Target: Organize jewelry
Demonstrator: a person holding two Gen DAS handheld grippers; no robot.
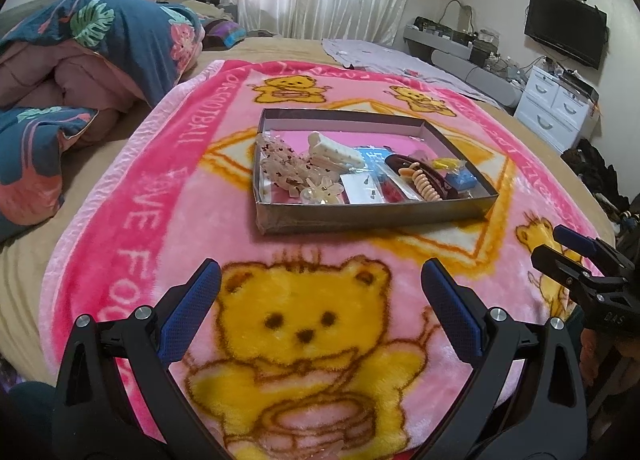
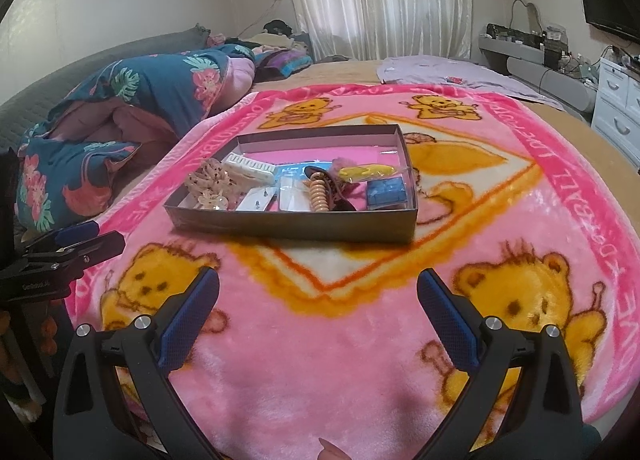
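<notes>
My left gripper (image 1: 320,300) and right gripper (image 2: 318,300) both gape wide, holding nothing, above the blanket's (image 1: 168,195) near edge. The jewelry box (image 1: 372,215) sits mid-blanket, trinkets crowding its near side.

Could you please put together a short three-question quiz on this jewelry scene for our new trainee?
1. True or false: the left gripper is shut on a hair clip.
2. Where do the accessories lie? A) in the shallow box B) loose on the pink bear blanket C) on the white drawers
3. Fill in: at the box's right end, nearest the right gripper, sits a small ____ box.

Key: 1 false, both grippers open and empty; 2 A; 3 blue.
</notes>
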